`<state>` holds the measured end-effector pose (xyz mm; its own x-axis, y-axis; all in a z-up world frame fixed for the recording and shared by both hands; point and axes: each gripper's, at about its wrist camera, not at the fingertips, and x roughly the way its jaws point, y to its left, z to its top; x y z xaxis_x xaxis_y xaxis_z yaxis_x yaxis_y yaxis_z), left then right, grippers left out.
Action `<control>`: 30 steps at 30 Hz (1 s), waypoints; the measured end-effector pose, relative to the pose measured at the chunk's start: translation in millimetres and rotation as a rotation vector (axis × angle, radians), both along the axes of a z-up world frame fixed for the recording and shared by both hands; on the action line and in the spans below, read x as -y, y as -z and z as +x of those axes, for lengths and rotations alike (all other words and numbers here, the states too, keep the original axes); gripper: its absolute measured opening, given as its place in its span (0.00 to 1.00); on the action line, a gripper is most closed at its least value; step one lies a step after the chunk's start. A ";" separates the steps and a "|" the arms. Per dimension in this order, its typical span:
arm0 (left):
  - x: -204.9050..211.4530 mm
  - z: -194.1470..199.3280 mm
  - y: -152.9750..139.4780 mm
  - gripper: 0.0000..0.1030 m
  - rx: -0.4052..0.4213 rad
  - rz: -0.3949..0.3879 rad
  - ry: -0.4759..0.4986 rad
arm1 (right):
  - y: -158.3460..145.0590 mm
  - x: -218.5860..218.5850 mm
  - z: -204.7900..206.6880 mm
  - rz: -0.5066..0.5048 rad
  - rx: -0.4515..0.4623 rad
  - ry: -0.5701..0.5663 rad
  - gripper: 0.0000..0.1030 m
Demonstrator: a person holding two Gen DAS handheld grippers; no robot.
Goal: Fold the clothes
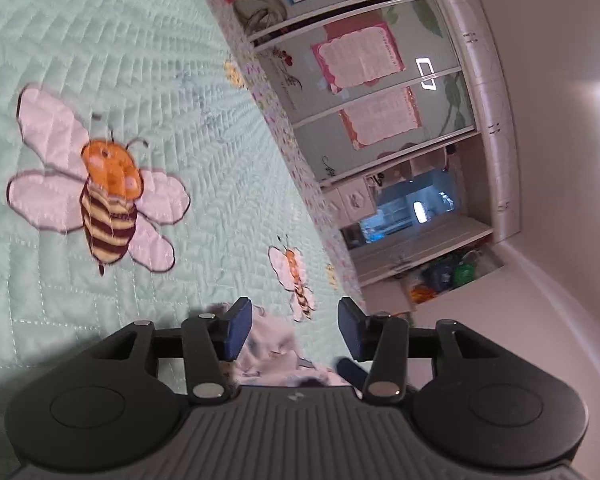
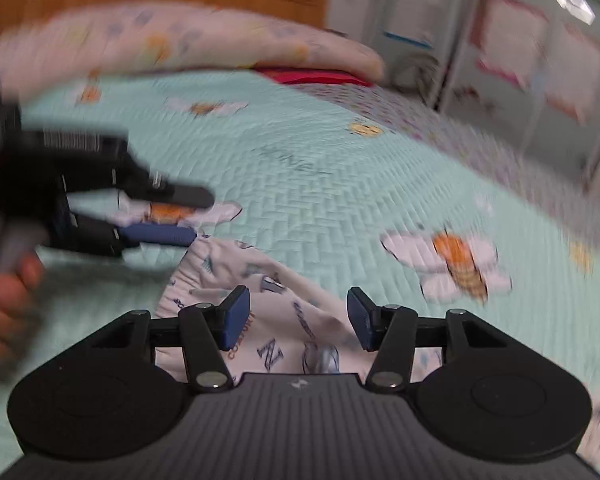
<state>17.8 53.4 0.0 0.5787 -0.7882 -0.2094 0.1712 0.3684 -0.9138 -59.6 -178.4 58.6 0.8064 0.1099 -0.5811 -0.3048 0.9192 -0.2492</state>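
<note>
Both claws are standing wide apart with nothing between their pads: your right gripper (image 2: 298, 322) is hovering over the garment (image 2: 276, 320), and your left gripper (image 2: 188, 216), seen from the right wrist view, is reaching in from the side with its blue-padded finger just above the cloth's far edge. From its own camera, the left gripper (image 1: 296, 330) is showing open jaws with a bunched bit of the same garment (image 1: 272, 344) lying under and between them, not pinched.

The garment, white with blue lettering, is lying rumpled on the mint quilted bedspread (image 2: 340, 168) close in front of you, its upper edge raised in a ridge. No clean crease or squared stack is showing, so you are looking at cloth that is not neatly folded now; how many folds it holds I cannot tell, since most of it is running under the gripper bodies and out of frame.

Beyond it, bee patches (image 1: 100, 196) are dotting the bedspread, a pillow (image 2: 180, 40) and a red item (image 2: 316, 77) are lying at the headboard end, and a wardrobe (image 1: 364, 80) is standing beside the bed. Your hand (image 2: 4, 304) is gripping the left tool's handle. Motion blur is smearing the right view, so fine edges of the cloth are hard to make out.
</note>
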 end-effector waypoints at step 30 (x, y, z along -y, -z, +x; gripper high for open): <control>0.2 -3.7 -11.5 0.51 0.065 0.005 -0.013 | -26.4 49.8 6.7 0.338 -0.120 0.186 0.44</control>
<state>14.1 53.2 11.5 0.6012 -0.7797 -0.1750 0.2250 0.3753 -0.8992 -53.0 -228.2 85.0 0.7592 0.1694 -0.6284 -0.1339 0.9855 0.1039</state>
